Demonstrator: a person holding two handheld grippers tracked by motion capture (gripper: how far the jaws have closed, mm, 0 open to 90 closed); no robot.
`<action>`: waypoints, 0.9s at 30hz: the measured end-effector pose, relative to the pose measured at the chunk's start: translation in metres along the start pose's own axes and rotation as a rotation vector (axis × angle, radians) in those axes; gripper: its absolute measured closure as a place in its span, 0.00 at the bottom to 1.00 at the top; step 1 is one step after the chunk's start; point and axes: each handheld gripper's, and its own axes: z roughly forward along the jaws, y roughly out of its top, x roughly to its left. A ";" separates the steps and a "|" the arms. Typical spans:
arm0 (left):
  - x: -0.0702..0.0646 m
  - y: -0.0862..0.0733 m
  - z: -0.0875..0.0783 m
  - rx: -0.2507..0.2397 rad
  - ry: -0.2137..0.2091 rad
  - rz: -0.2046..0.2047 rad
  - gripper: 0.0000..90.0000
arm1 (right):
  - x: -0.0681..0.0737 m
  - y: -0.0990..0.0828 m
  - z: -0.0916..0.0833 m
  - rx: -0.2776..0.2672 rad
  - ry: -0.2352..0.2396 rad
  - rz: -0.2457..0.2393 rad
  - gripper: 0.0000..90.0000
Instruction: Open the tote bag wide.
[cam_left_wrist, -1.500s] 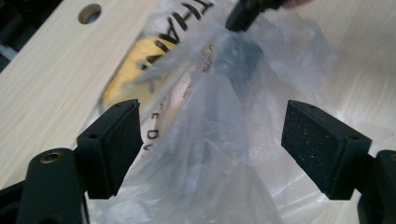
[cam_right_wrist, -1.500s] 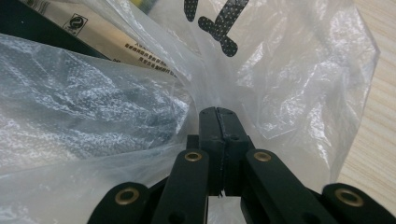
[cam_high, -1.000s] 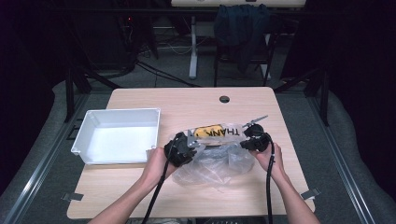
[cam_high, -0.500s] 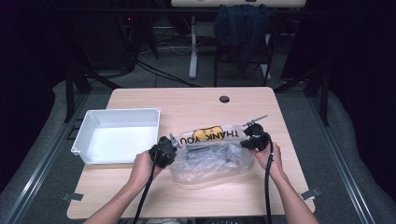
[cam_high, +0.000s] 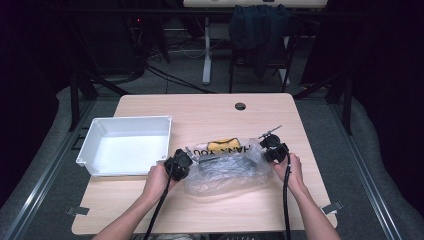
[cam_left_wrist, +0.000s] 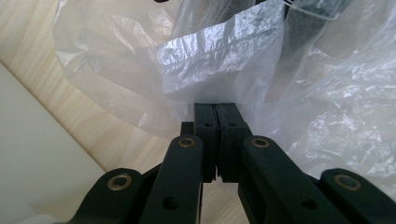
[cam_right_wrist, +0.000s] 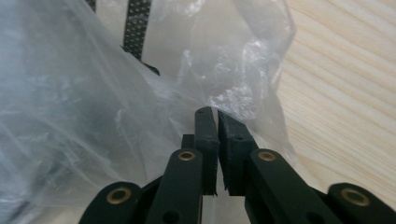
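Observation:
A clear plastic bag (cam_high: 227, 170) printed with "THANK YOU" and a yellow face lies on the wooden table (cam_high: 210, 115), with dark items (cam_high: 220, 161) inside it. My left gripper (cam_high: 177, 164) is at the bag's left edge, and its jaws (cam_left_wrist: 217, 106) are shut on the bag's film (cam_left_wrist: 219, 60). At the bag's right edge, my right gripper (cam_high: 272, 148) is shut too, with its tips (cam_right_wrist: 215, 114) pinching the crinkled film (cam_right_wrist: 93, 121). The bag is stretched between the two grippers.
A white rectangular tray (cam_high: 130, 119) stands at the left of the table, close to the left gripper, and its side (cam_left_wrist: 42, 154) shows in the left gripper view. A round cable hole (cam_high: 240, 106) sits near the far edge. A chair with a dark jacket (cam_high: 260, 25) stands behind the table.
The left gripper has moved left and toward the person with the bag's edge in it, spreading the bag wider and flatter. The right gripper has barely moved.

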 end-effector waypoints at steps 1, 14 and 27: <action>0.000 0.000 0.000 0.003 -0.004 0.002 0.99 | 0.000 -0.001 0.000 -0.005 -0.003 0.004 0.92; 0.004 -0.005 -0.007 -0.005 -0.058 -0.013 0.96 | -0.049 -0.025 -0.066 -0.167 0.171 0.143 0.53; 0.006 -0.004 -0.009 -0.037 -0.104 -0.055 0.94 | 0.014 -0.007 -0.139 -0.285 0.152 -0.071 0.44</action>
